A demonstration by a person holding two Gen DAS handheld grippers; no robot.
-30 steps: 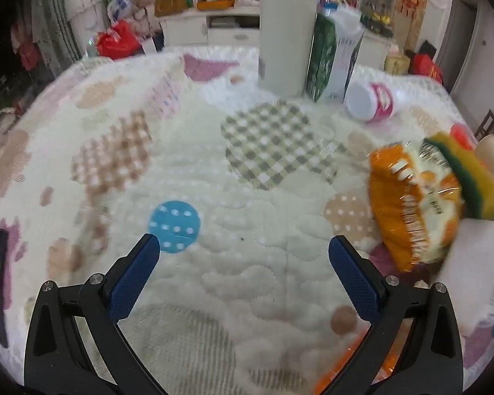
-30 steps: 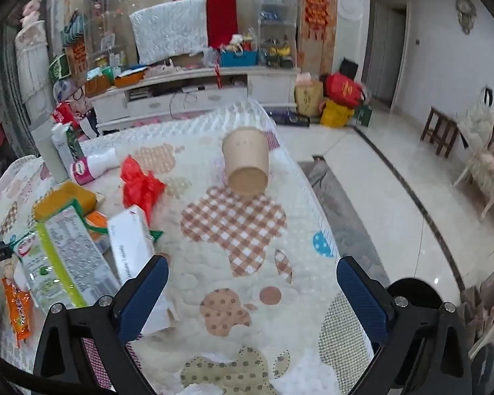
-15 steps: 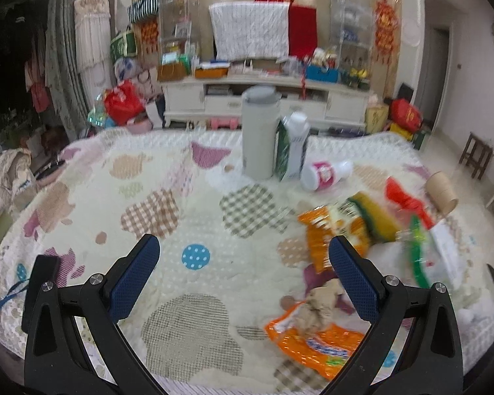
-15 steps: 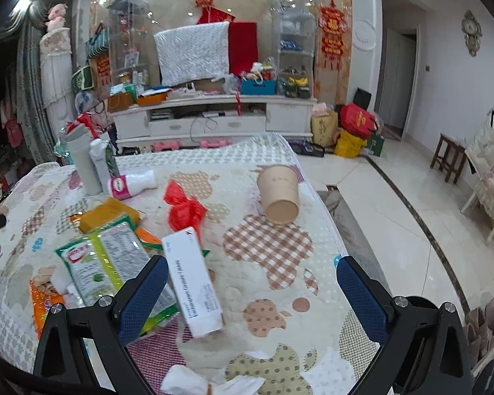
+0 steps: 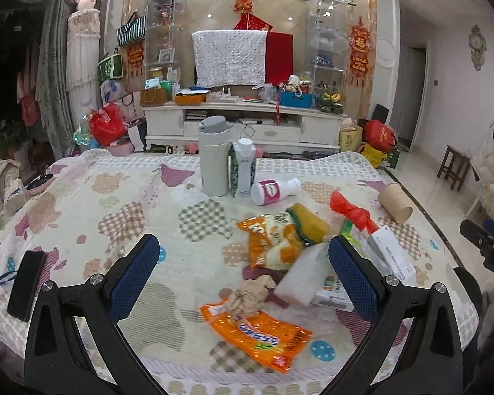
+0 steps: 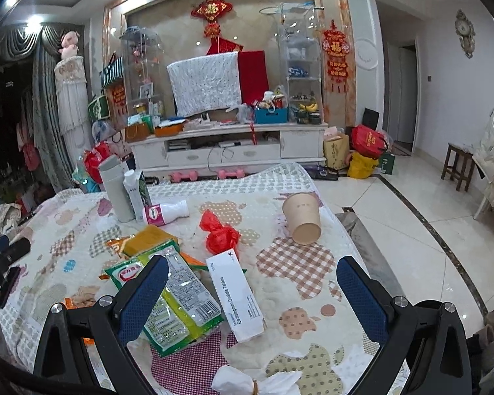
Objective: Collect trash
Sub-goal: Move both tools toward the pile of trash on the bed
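1. Both claws are empty and wide open above the desk (image 5: 82, 217), which is covered with a patterned cloth. The left claw (image 5: 243, 270) and the right claw (image 6: 252, 291) touch nothing.
2. The trash lies in a loose pile near the middle: an orange wrapper (image 5: 257, 332), a crumpled tissue (image 5: 250, 294), a snack bag (image 5: 273, 240), a green packet (image 6: 171, 299), a white box (image 6: 235, 298), a red plastic bag (image 6: 219, 232) and a paper cup (image 6: 303, 219) on its side.
3. No bin is visible in either view.
4. The step seems to be the choice of a first piece. The next move probably calls for lowering one claw over a single item and closing on its edge, since the thin wrappers lie flat.
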